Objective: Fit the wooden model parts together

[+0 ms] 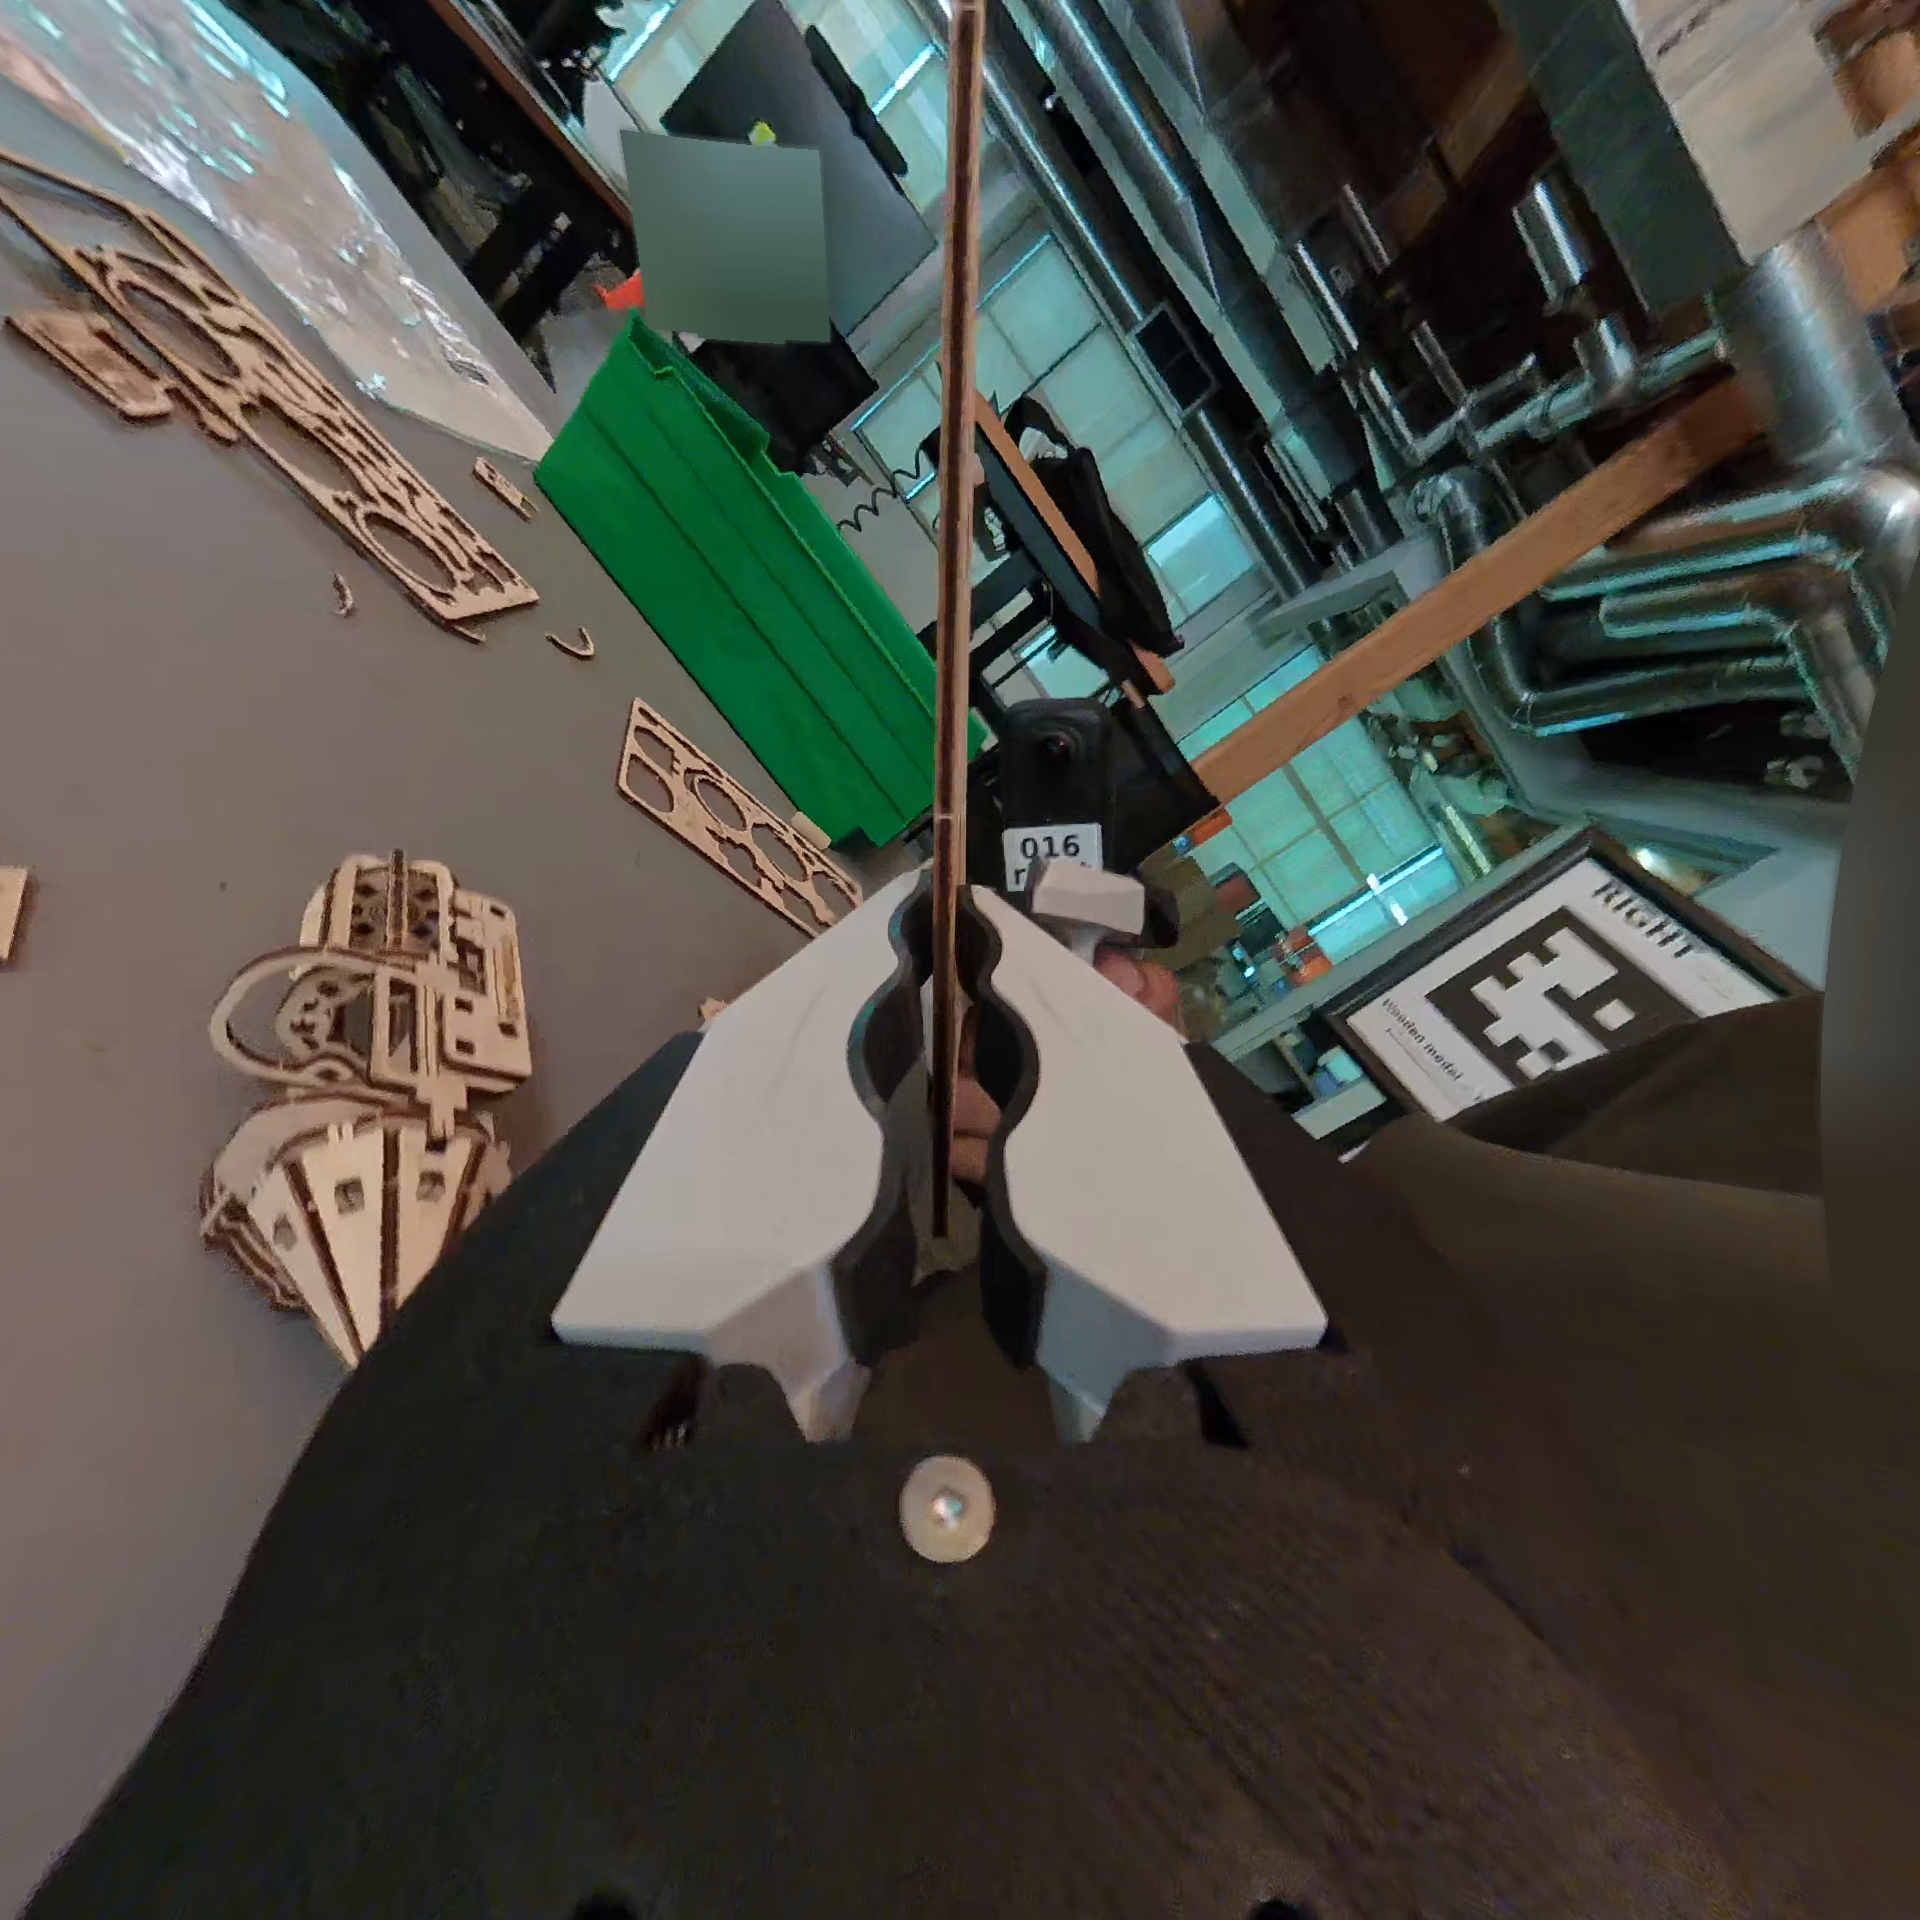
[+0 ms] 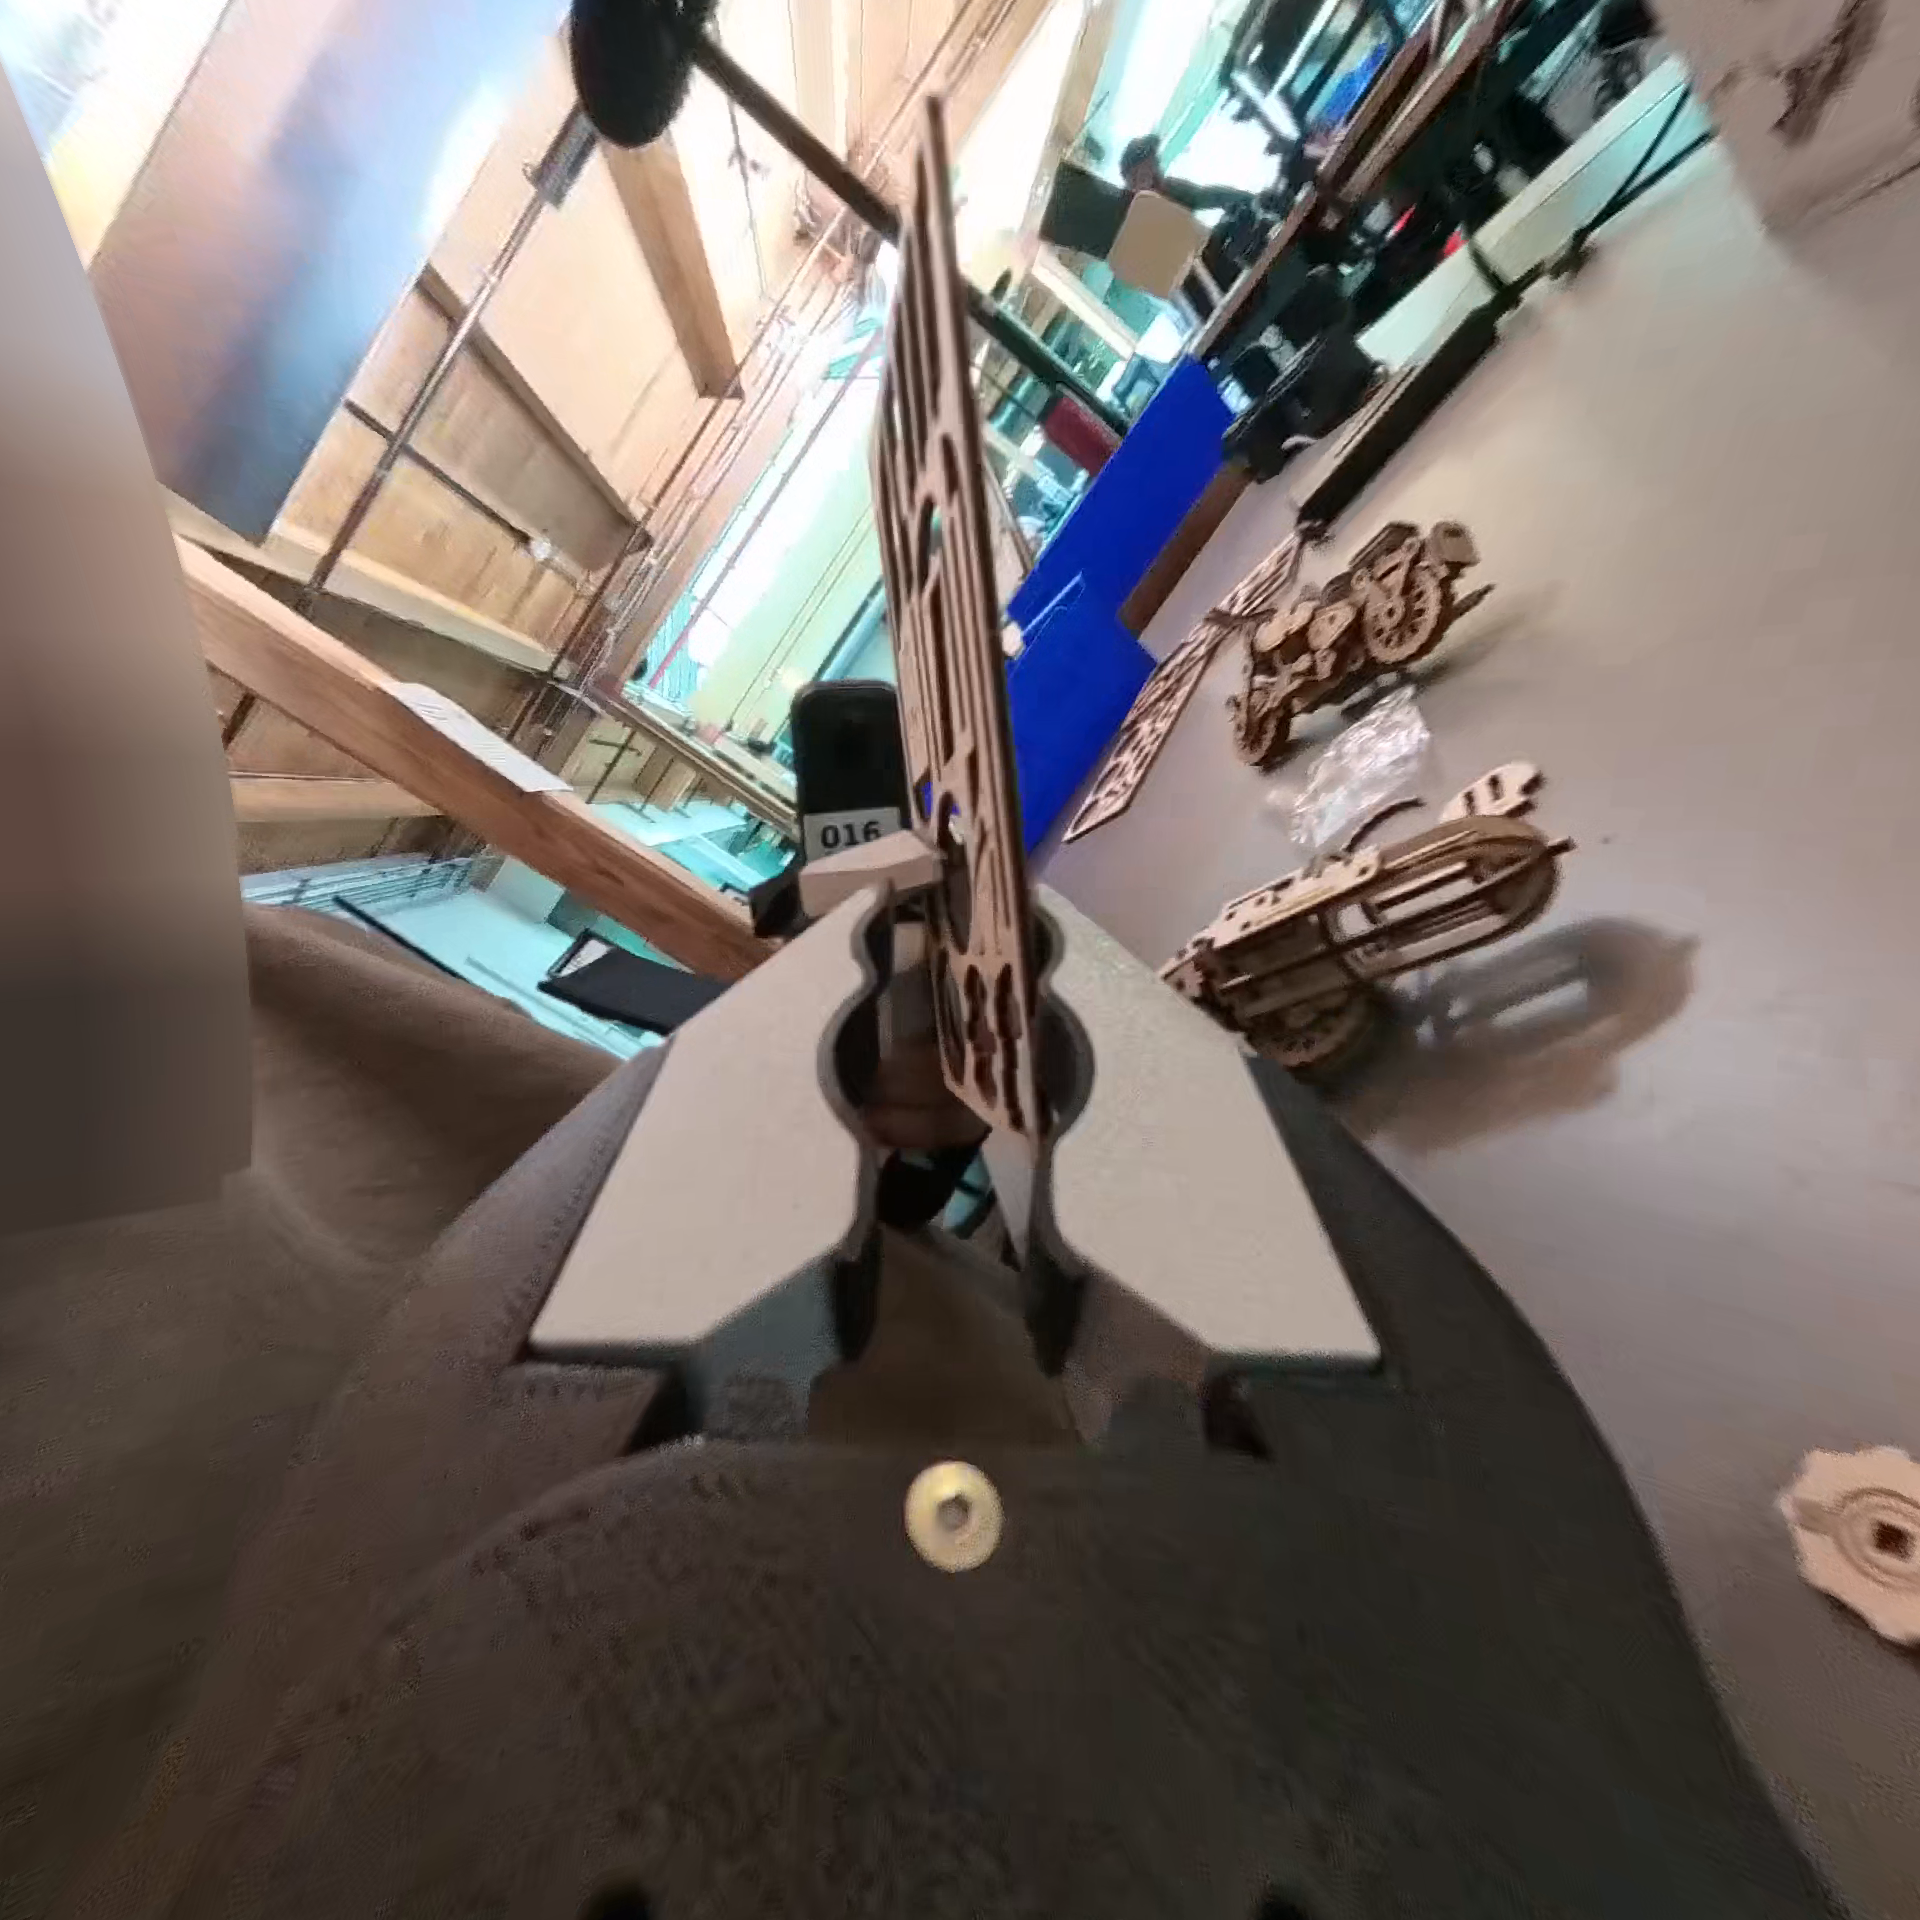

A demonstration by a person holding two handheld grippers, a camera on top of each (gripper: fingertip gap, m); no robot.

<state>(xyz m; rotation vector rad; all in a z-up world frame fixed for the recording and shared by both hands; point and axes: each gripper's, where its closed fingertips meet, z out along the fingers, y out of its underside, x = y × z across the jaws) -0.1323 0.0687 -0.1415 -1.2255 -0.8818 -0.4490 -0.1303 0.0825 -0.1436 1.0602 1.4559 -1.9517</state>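
Left claw [image 1: 951, 914]: pressed together on a thin wooden sheet [image 1: 954, 582] seen edge-on; the sheet runs from deep between the fingers up past the top of the left wrist view, lifted clear of the grey surface [image 1: 208, 727].
Right claw [image 2: 961, 914]: partly spread; the same kind of cut-out wooden panel [image 2: 951, 623] stands between the fingers and leans against the right finger [image 2: 1143, 1122], with a gap on the left-finger side. Whether it is actually pinched there, I cannot tell.
Other claw in view: beyond each sheet edge a grey fingertip of the opposite tool [image 2: 868, 868] sits right beside the panel.
Left side of surface: a half-built wooden model [image 1: 364, 1091] lies close to the left claw; farther off lie a long punched-out frame [image 1: 281, 395] and a smaller frame [image 1: 727, 821] near the surface's far edge, just beside a green bin [image 1: 727, 582].
Right side of surface: a wooden cage-like model [image 2: 1371, 956] stands near the claw, a wooden motorcycle [image 2: 1351, 634] farther back, a clear plastic bag [image 2: 1361, 769] between them, and a wooden gear [image 2: 1860, 1558] near the right edge of the view.
Open room: bare grey surface shows between the scattered pieces on both sides; the air above the sheet is free.
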